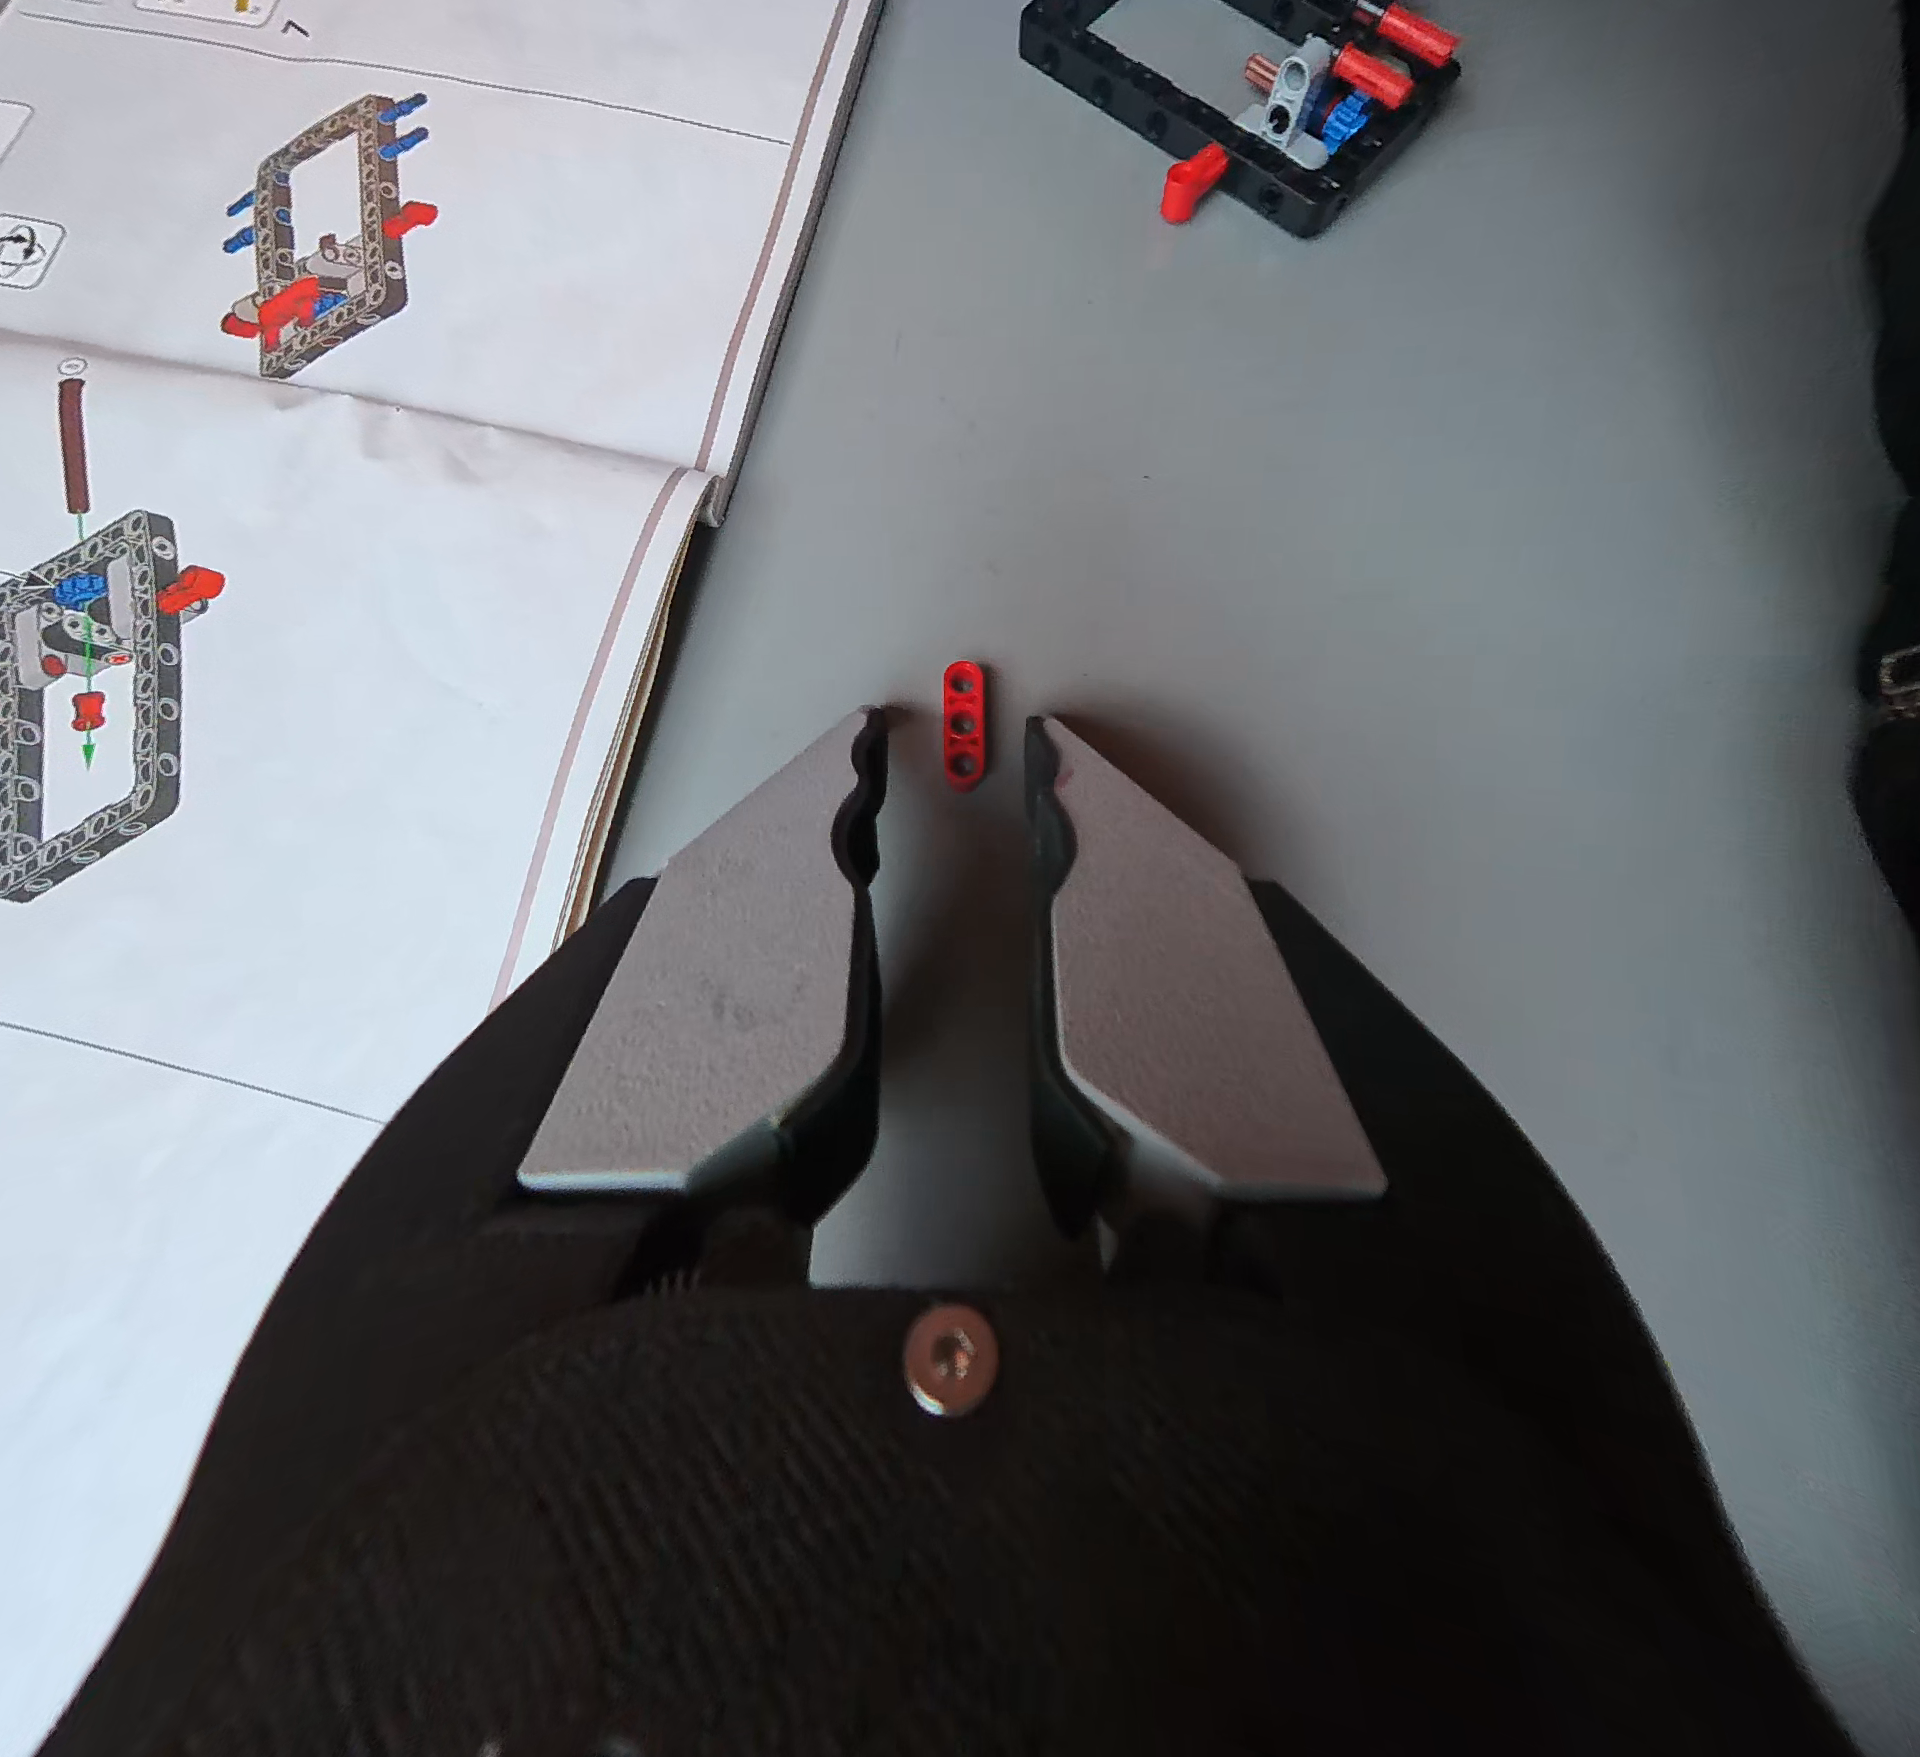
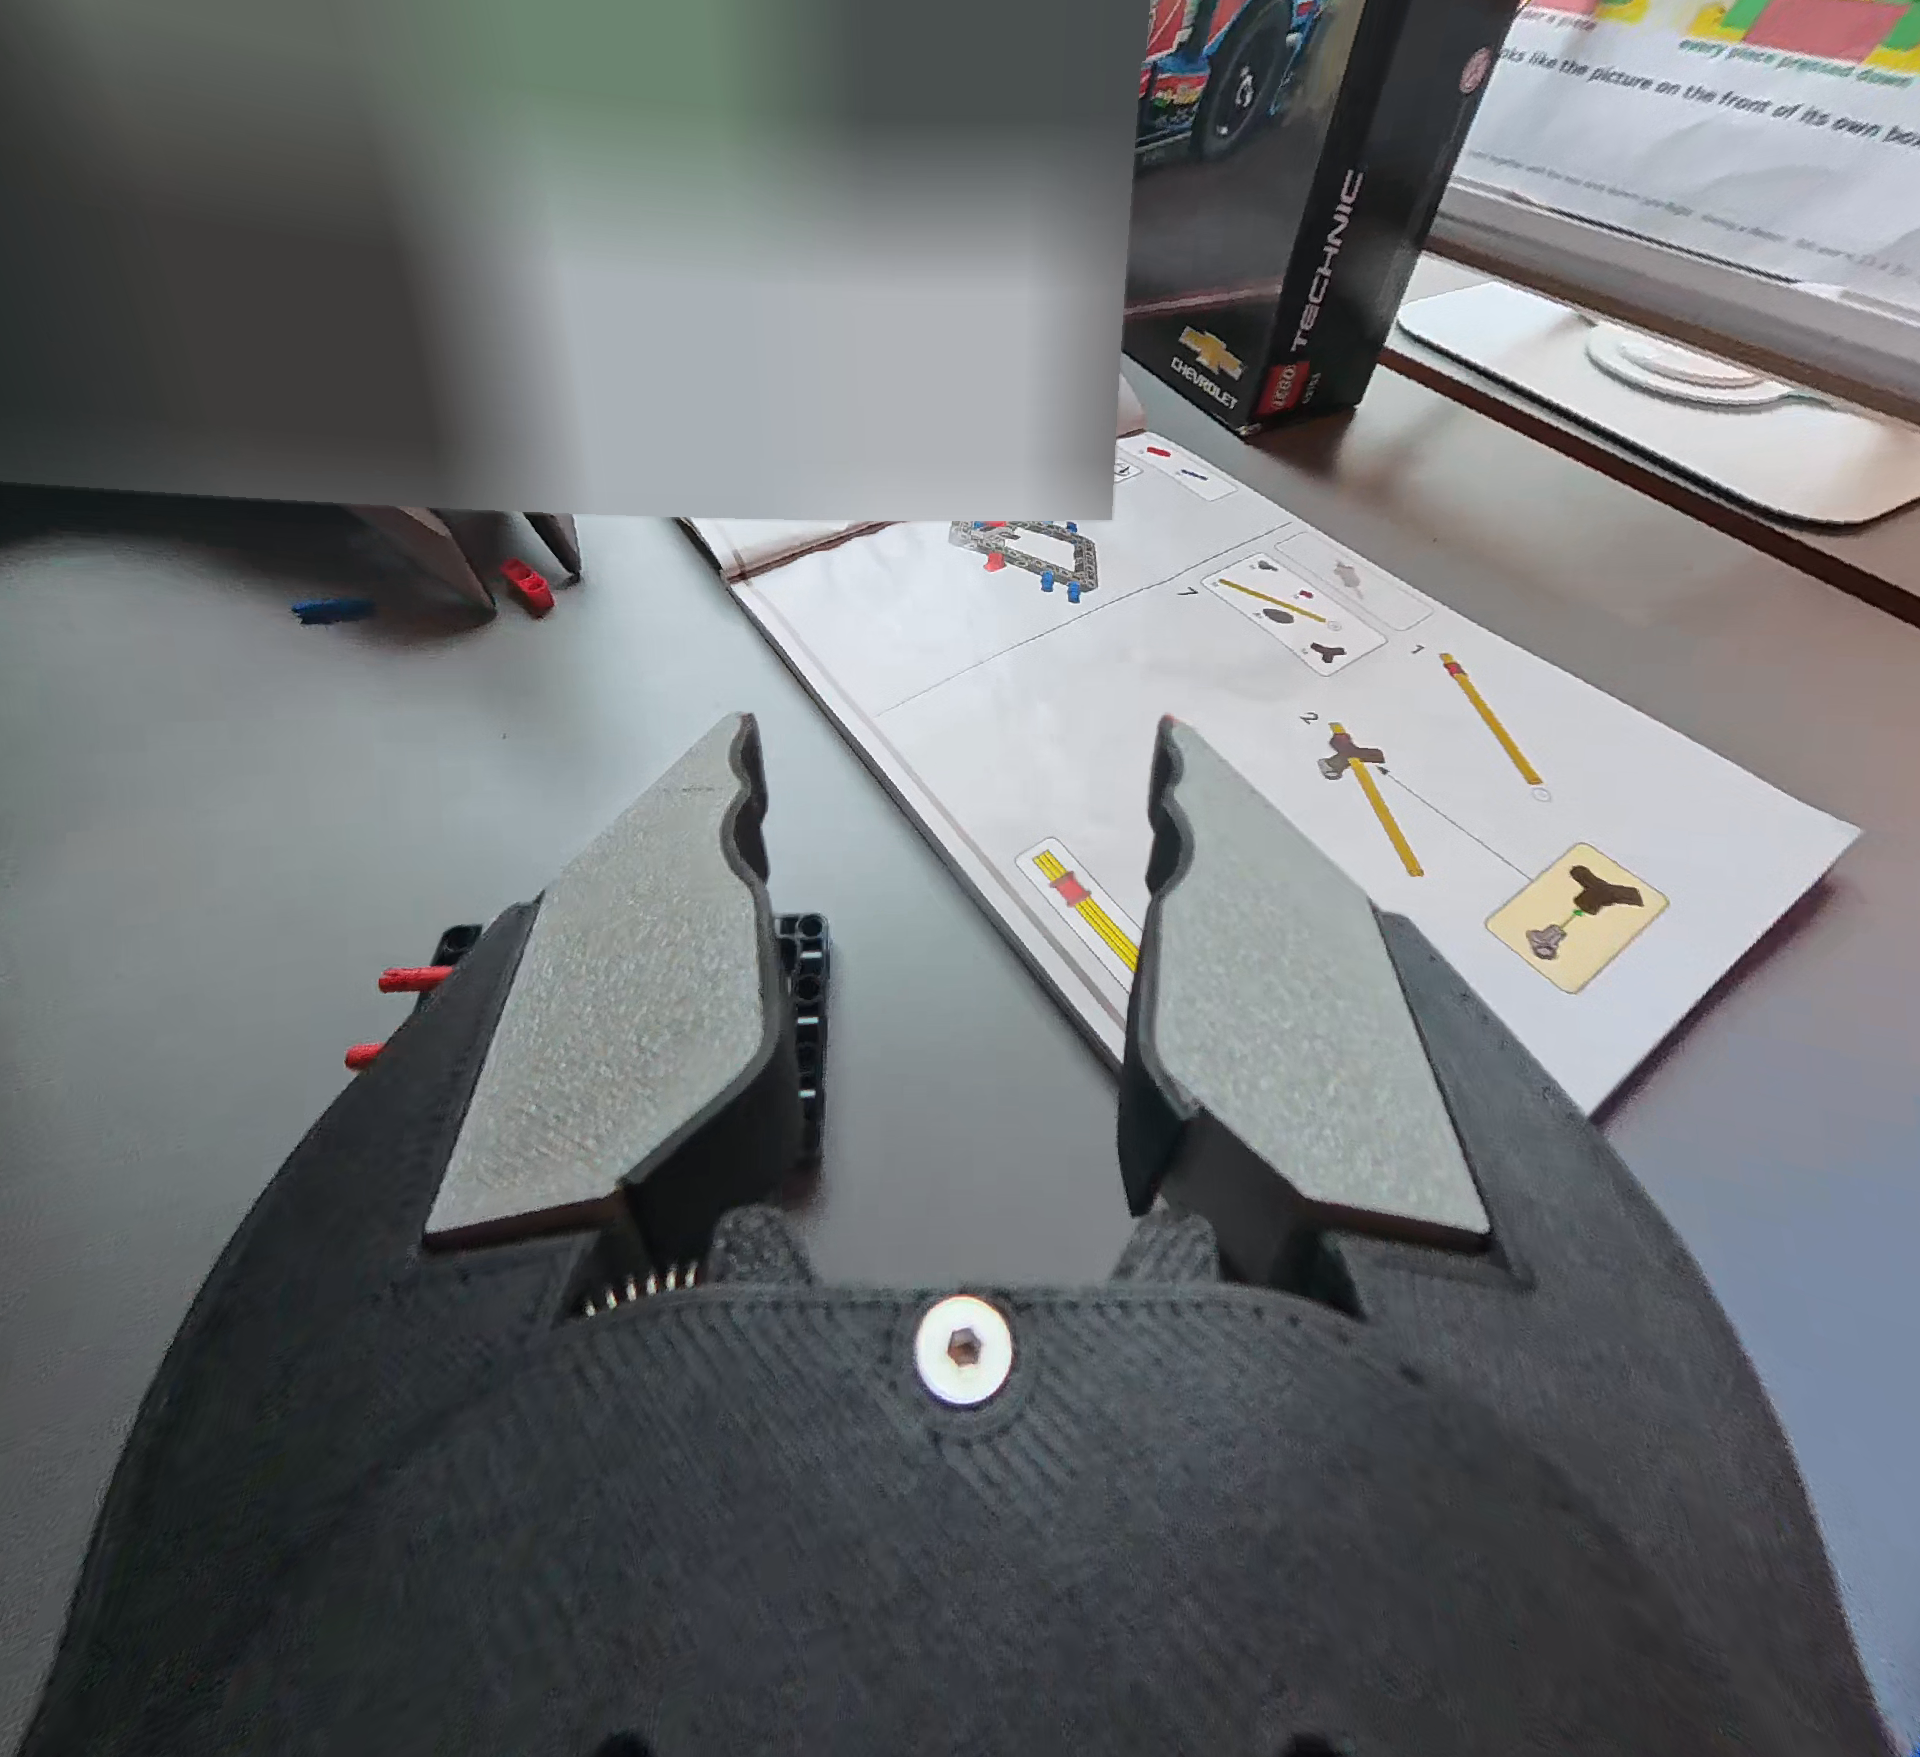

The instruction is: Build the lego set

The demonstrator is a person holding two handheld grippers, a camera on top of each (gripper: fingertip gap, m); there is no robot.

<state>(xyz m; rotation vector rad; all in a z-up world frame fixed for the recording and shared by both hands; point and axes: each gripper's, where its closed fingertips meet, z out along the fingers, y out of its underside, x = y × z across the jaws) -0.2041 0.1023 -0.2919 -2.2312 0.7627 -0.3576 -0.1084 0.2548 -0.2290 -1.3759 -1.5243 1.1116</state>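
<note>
Left wrist view: open instruction booklet (image 1: 395, 419) at left | left gripper (image 1: 956, 739) spread, a red three-hole beam (image 1: 964, 726) lying untouched between its tips at centre | black frame assembly (image 1: 1242, 66) at upper right | Right wrist view: right gripper (image 2: 956, 741) spread, empty; set box (image 2: 1309, 118) upper right.

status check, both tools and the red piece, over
Left tool open, straddling small red beam flat on table, not gripped. Right tool open, empty, above black frame. Nothing in the way.
</note>
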